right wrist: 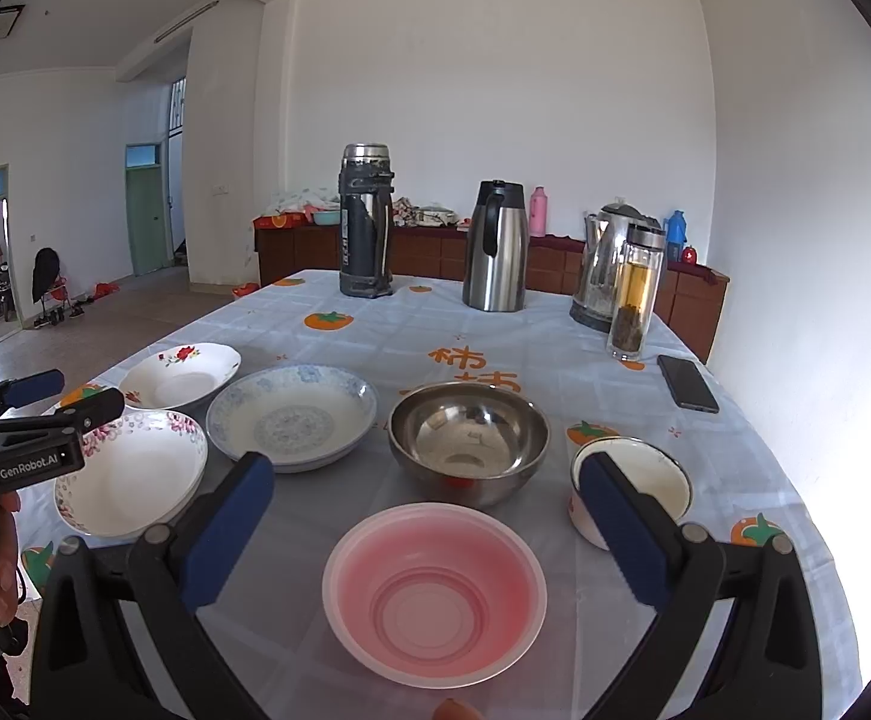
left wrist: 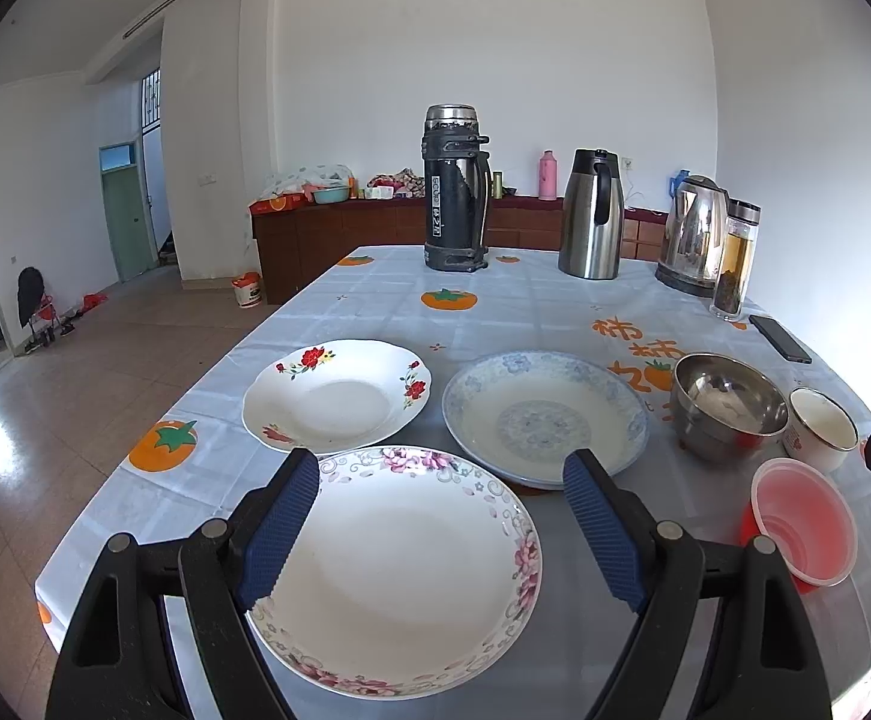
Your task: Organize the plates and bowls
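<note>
My left gripper (left wrist: 441,474) is open, its blue pads either side of a pink-flowered plate (left wrist: 399,570) at the table's near edge. Beyond it lie a red-flowered plate (left wrist: 339,396) and a blue-patterned plate (left wrist: 546,417). My right gripper (right wrist: 429,474) is open above a pink plastic bowl (right wrist: 435,594). Past it stand a steel bowl (right wrist: 469,441) and, to the right, a white enamel cup (right wrist: 645,480). The same plates lie at left in the right wrist view: pink-flowered (right wrist: 129,474), blue-patterned (right wrist: 291,417), red-flowered (right wrist: 180,375).
At the table's far end stand a dark thermos (left wrist: 456,189), a steel jug (left wrist: 591,216), an electric kettle (left wrist: 693,234) and a glass tea bottle (left wrist: 735,258). A black phone (left wrist: 780,339) lies at the right. The table (left wrist: 315,312) edge drops off at left.
</note>
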Demonstrator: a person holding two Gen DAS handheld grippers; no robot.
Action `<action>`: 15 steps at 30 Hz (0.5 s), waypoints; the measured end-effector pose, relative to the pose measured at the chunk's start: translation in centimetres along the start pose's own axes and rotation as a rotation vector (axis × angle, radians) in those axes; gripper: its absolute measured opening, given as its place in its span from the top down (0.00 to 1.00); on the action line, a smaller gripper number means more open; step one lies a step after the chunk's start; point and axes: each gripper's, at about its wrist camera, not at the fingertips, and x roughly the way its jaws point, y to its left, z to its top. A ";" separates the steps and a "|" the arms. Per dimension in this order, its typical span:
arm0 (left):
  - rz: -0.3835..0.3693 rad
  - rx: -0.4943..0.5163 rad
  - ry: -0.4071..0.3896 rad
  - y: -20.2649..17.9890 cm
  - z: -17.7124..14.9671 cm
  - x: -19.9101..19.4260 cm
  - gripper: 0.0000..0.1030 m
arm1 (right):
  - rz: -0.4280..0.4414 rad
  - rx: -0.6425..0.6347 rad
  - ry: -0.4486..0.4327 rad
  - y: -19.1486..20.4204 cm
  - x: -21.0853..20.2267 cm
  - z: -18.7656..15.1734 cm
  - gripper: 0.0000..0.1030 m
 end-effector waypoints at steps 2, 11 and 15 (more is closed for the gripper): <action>-0.001 -0.001 0.000 0.0 0.0 0.0 0.17 | 0.002 0.000 -0.001 0.0 0.0 0.0 0.00; -0.003 0.000 0.001 -0.2 0.0 0.0 0.17 | 0.008 0.001 0.001 0.1 -0.1 0.2 0.00; -0.006 -0.001 0.003 -0.2 0.0 0.1 0.17 | 0.024 0.008 -0.007 0.2 -0.1 0.2 0.00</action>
